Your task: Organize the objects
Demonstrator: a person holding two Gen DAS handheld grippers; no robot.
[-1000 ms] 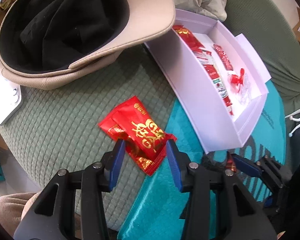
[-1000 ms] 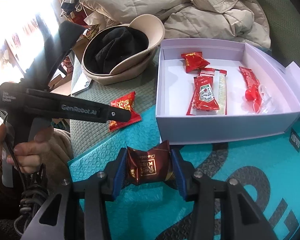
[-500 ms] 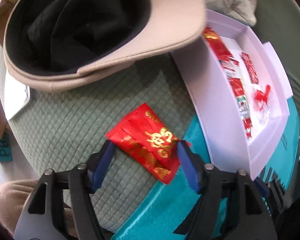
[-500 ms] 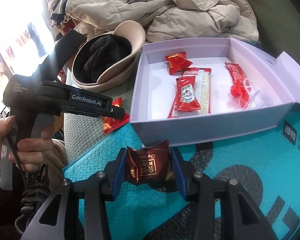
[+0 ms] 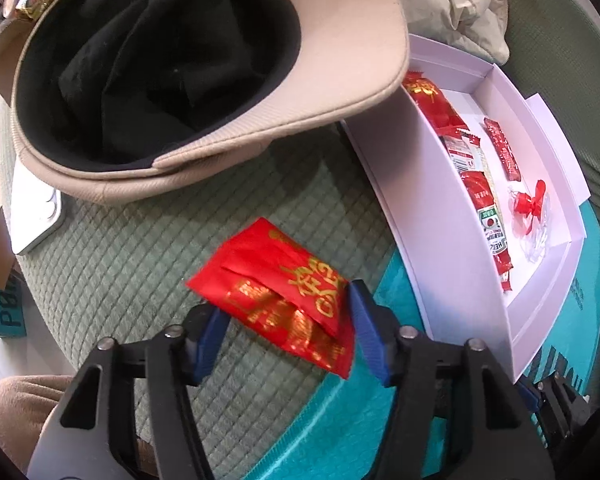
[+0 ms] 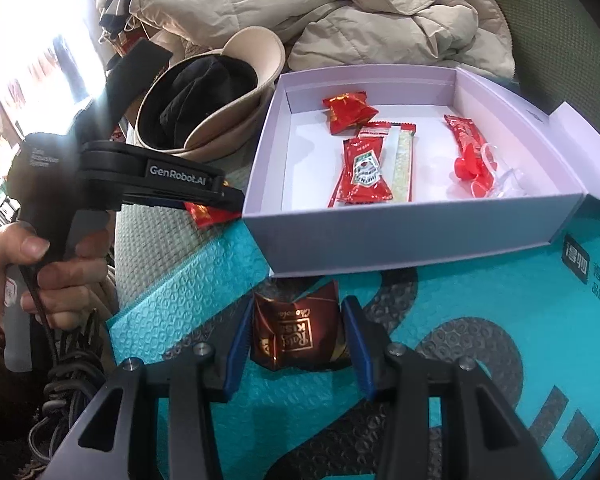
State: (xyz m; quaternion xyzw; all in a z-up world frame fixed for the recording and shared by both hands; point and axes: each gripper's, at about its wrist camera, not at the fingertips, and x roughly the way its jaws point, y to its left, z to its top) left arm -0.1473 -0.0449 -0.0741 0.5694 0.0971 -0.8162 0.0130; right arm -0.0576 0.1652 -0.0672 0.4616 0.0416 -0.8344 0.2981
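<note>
Left gripper: closing around flat red gold-printed foil packets on green quilted cushion; pads not yet pressing.
Right gripper: clamped on dark-brown foil chocolate, beside lilac cardboard box.
Risk: stacked packets sliding apart, only one lifting.

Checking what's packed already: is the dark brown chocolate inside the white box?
No, the dark brown chocolate sits between the right gripper fingers, outside the white box.
</note>
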